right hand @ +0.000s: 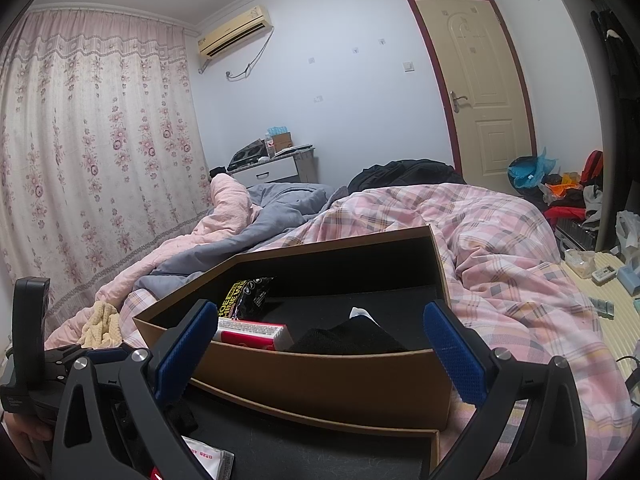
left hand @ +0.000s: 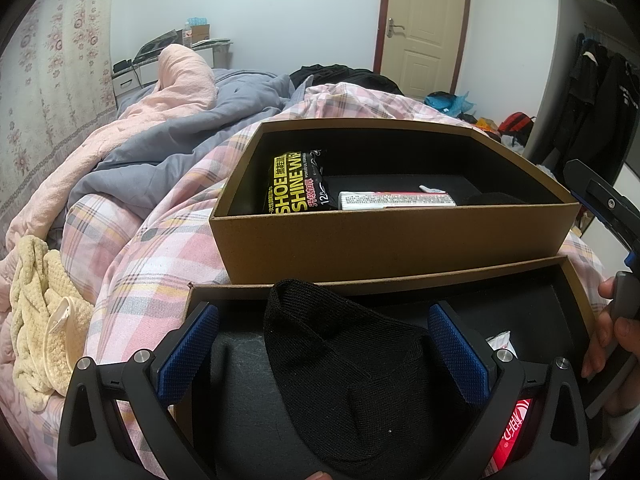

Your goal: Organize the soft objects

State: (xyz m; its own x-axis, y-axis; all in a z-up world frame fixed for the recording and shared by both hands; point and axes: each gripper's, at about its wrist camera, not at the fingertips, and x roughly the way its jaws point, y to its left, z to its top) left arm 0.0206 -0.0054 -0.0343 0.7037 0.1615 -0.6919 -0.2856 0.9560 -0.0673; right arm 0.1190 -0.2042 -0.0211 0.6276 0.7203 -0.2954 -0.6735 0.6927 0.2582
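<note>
Two grippers are in my hands, and both stand with their blue pads spread wide. Between the pads of my left gripper [left hand: 323, 354] lies a black sock [left hand: 352, 376], draped over the near edge of the shallow box lid [left hand: 440, 276]; the pads do not touch it, so I judge it released or not yet gripped, and I cannot tell which. My right gripper [right hand: 320, 354] holds nothing and hovers over the same lid, facing the deeper cardboard box [right hand: 320, 380] just behind it.

Sorting looks partly done. Inside the box I see a shoe-shine wipes pack [left hand: 294, 184], a white and red carton [left hand: 396, 200] and another dark soft item [right hand: 348, 338] at the near wall. A small white packet [left hand: 498, 340] and something red sit in the lid beside the sock. Left to gather, as far as I can judge, is a cream knitted cloth [left hand: 44, 320] lying well apart on the bedding at my left.

Both containers rest on a pink plaid quilt [right hand: 500, 240], rumpled, with a grey duvet [left hand: 160, 140] and pink blanket beyond. Further out stand floral curtains [right hand: 92, 160], a closed cream door [right hand: 480, 92] and a wall air conditioner [right hand: 236, 32]
</note>
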